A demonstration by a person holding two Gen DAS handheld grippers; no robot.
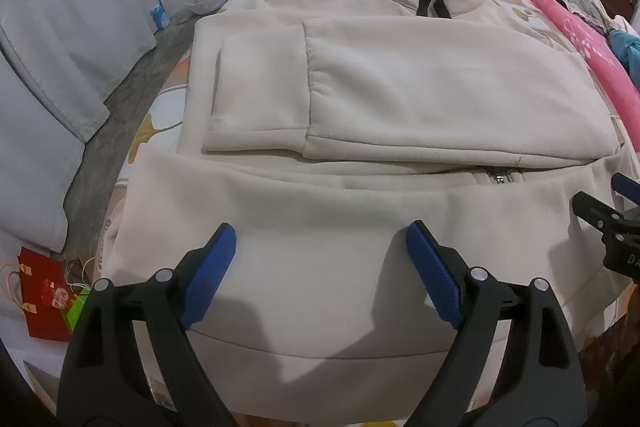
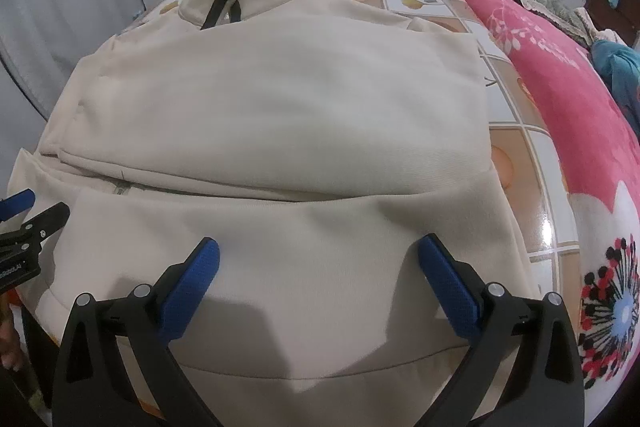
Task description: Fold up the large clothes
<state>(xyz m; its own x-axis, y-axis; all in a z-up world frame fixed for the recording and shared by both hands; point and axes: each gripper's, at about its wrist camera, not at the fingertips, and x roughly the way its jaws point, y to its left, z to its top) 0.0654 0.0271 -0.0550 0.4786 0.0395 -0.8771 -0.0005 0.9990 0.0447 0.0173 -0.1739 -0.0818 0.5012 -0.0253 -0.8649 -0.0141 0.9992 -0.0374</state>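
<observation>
Two close, steeply downward wrist views, both over one cream jacket (image 1: 360, 99).

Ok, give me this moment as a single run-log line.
garment: cream jacket on bed, sleeves folded across | left gripper: open over hem, empty | right gripper: open over hem, empty | step: bottom fold not yet made

Black tool (image 1: 320, 239) arms, blue textured pads, silver rivets
</observation>
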